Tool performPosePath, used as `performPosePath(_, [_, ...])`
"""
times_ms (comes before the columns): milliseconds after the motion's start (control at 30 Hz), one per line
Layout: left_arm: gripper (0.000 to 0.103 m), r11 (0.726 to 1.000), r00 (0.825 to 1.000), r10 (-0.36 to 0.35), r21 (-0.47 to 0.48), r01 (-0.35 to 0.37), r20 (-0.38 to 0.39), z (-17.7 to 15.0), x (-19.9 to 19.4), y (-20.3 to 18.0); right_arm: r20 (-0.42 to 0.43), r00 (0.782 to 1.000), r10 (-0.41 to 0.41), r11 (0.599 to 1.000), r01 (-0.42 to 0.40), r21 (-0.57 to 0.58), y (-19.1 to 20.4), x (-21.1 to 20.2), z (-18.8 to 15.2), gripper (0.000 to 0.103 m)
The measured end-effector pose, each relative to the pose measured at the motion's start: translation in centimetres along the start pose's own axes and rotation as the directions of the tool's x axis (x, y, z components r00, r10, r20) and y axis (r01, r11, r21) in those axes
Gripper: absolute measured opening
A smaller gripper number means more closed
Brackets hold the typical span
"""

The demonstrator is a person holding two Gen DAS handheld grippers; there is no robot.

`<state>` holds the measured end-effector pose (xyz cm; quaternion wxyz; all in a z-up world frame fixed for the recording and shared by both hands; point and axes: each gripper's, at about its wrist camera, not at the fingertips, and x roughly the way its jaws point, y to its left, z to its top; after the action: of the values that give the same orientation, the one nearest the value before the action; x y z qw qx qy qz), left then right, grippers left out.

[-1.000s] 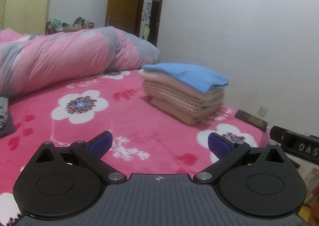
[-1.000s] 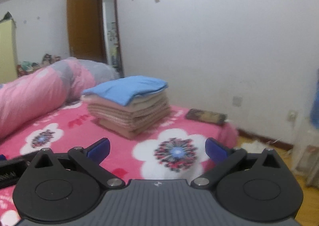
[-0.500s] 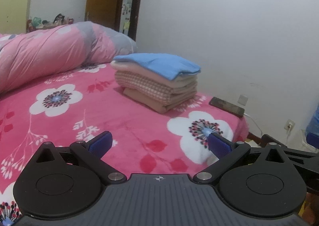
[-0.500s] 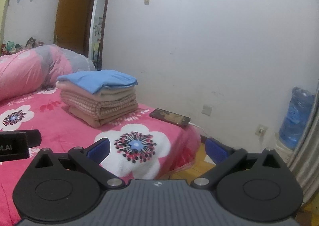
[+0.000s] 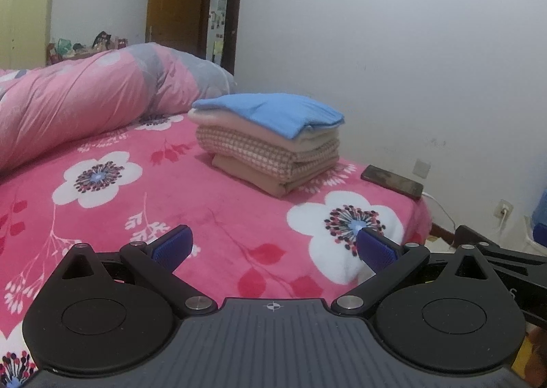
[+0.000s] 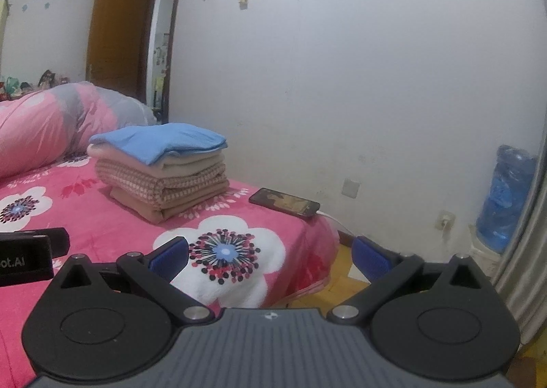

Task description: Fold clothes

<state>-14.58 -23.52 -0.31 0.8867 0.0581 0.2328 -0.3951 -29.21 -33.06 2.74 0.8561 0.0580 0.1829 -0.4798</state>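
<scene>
Left gripper point(image 5: 273, 246): fingers spread wide, nothing between them, held above the pink flowered bed cover point(image 5: 212, 217). Right gripper point(image 6: 270, 253): also spread wide and empty, sitting over the corner of the bed, with the yellow floor point(image 6: 342, 271) showing under its right finger.

Stack of folded clothes point(image 5: 270, 141) sits on the bed near the wall-side edge, well ahead of both grippers. Blue piece on top, cream and pink layers under it, a checked one lower, a tan one at the bottom. Edges are roughly aligned and the stack is upright.

Phone point(image 5: 392, 181) lies flat on the cover just right of the stack, not touching it, with a white cable at its far end. Rolled pink-and-grey quilt point(image 5: 85, 97) lies behind the stack to the left. Blue water jug point(image 6: 506, 196) stands on the floor by the wall.
</scene>
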Motion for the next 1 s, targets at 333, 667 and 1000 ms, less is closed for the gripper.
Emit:
performPosePath(333, [0.103, 1.000, 0.999, -0.003, -0.020, 0.002, -0.043, 0.18, 0.21, 0.14, -0.008, 1.000, -0.006, 1.000, 0.006, 0.017, -0.38, 0.19, 0.10, 0.103])
performPosePath(667, [0.103, 0.999, 0.999, 0.005, -0.037, -0.007, -0.039, 0.31, -0.10, 0.46, 0.005, 1.000, 0.006, 1.000, -0.006, 0.006, 0.03, -0.12, 0.32, 0.103])
performPosePath(1000, [0.103, 1.000, 0.999, 0.014, 0.006, -0.013, -0.029, 0.16, -0.38, 0.02, 0.004, 1.000, 0.015, 1.000, -0.015, 0.010, -0.04, -0.05, 0.31, 0.103])
